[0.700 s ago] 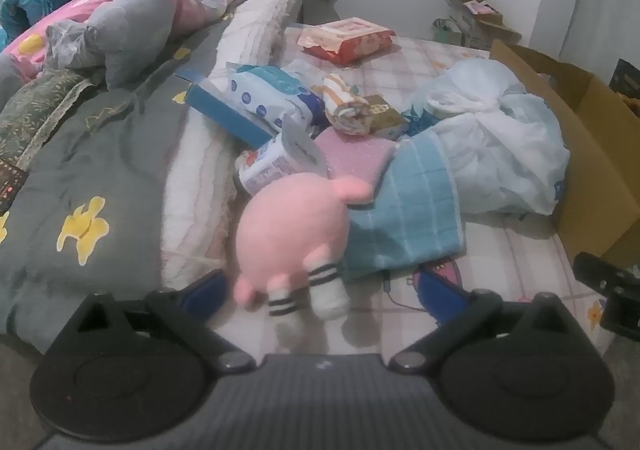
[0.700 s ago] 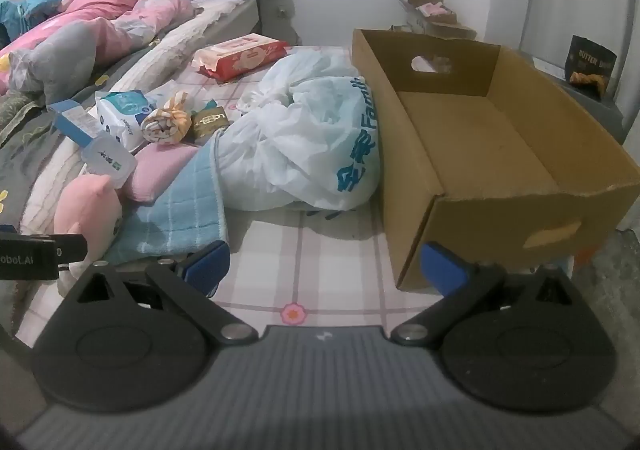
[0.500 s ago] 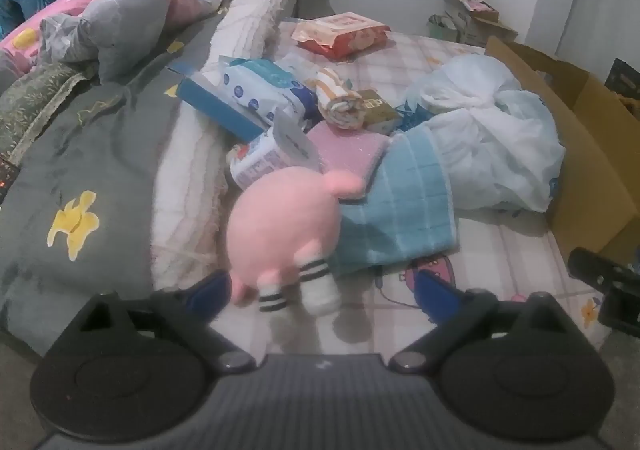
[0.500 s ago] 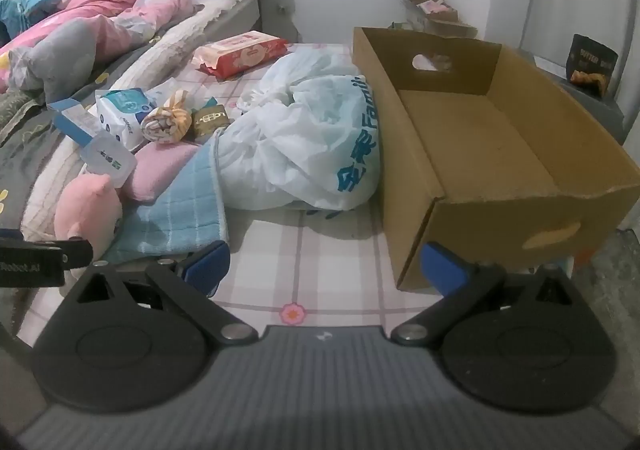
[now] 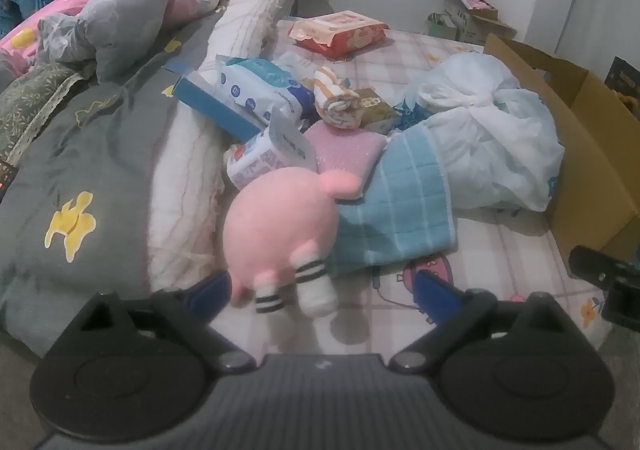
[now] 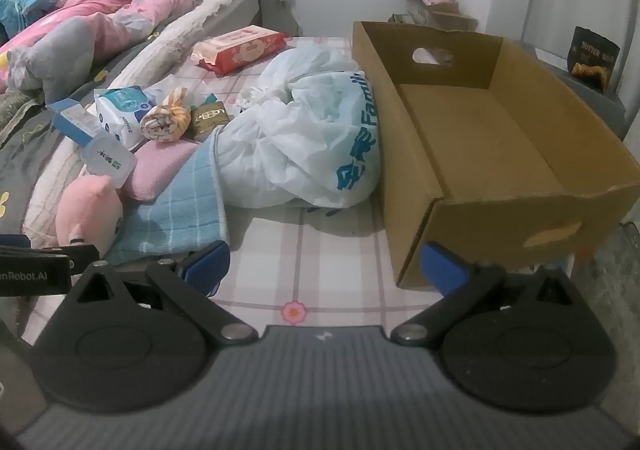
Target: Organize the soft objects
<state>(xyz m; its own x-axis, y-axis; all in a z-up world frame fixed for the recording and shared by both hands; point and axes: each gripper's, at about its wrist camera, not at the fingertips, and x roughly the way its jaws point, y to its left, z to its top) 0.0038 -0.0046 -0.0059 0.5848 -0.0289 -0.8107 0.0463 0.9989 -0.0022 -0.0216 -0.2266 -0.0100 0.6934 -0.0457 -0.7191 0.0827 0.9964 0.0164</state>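
Pink plush toy (image 5: 280, 226) against blue towel (image 5: 404, 206), between spread left hand-held gripper (image 5: 324, 290); right hand-held gripper (image 6: 324, 266) spread, empty.

one pink plush toy (image 5: 276, 226), one blue towel (image 5: 396, 206), one white plastic bag (image 5: 488, 134), one cardboard box (image 6: 500, 138), two wipe packs (image 5: 340, 30).

Pink plush toy (image 5: 280, 226): round body, striped black-and-white socks on its legs, lying on its side at the near edge of the checked bedsheet. Its stubby arm overlaps the blue checked towel (image 5: 400, 210), which is crumpled flat and runs up under the white plastic bag (image 5: 488, 138), stuffed and knotted, blue lettering, touching the cardboard box (image 6: 500, 138). Box is open-topped, empty, cut-out handles. Pink cushion (image 5: 348, 146) sits behind the toy; rolled orange-striped cloth (image 5: 336, 102) rests on it.
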